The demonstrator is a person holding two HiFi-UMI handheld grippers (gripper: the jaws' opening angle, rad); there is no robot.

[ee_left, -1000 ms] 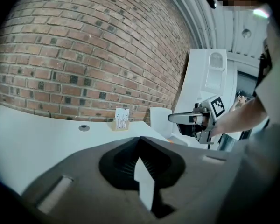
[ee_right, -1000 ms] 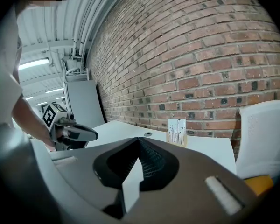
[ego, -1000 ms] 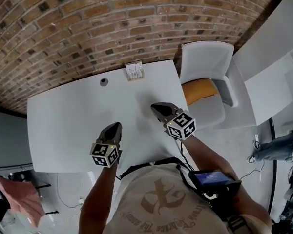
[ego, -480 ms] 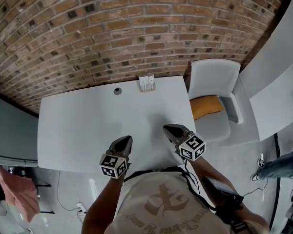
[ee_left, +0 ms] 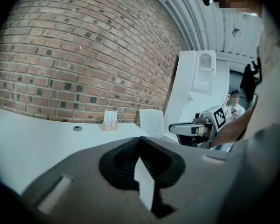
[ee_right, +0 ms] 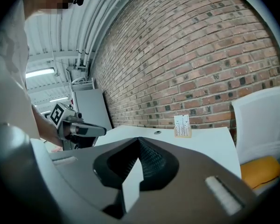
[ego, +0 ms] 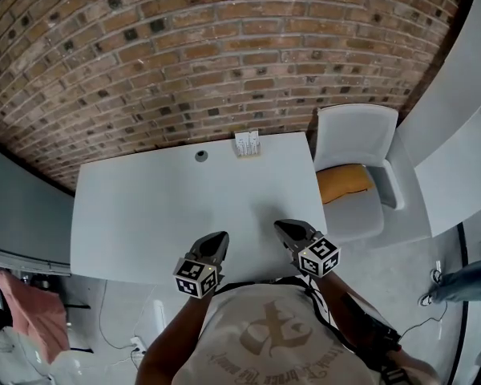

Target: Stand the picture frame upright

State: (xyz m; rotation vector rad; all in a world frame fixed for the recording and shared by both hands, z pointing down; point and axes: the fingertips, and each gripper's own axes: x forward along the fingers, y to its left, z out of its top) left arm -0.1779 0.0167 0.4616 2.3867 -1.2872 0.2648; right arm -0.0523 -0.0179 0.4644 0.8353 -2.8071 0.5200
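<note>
1. The frame (ego: 246, 143) is standing upright at the far edge of the table (ego: 144, 207), just in front of the wall (ego: 224, 54), with its face turning toward the person. Nothing is touching or propping it.
2. The left gripper (ego: 219, 238) is hovering over the table's near edge, well apart from the frame. Its jaws are pressing together with nothing between them.
3. The right gripper (ego: 282, 228) is hovering beside it at the same near edge, also far from the frame. Its jaws are likewise sitting closed and empty.
4. Judging by this, the task is looking finished: the frame is already on its foot and neither gripper is reaching for it. At most a check that it is sitting steady seems to be remaining.
5. The table is showing a plain white, smooth top. Apart from the frame, only a small round grommet (ego: 201, 156) is sitting in it, a little left of the frame.
6. Red-brown brick is filling the wall behind. A white chair (ego: 357, 131) with an orange cushion (ego: 345, 183) is standing at the table's right end, and pale floor is showing around it. A pink cloth (ego: 16, 295) is lying low at the left.
</note>
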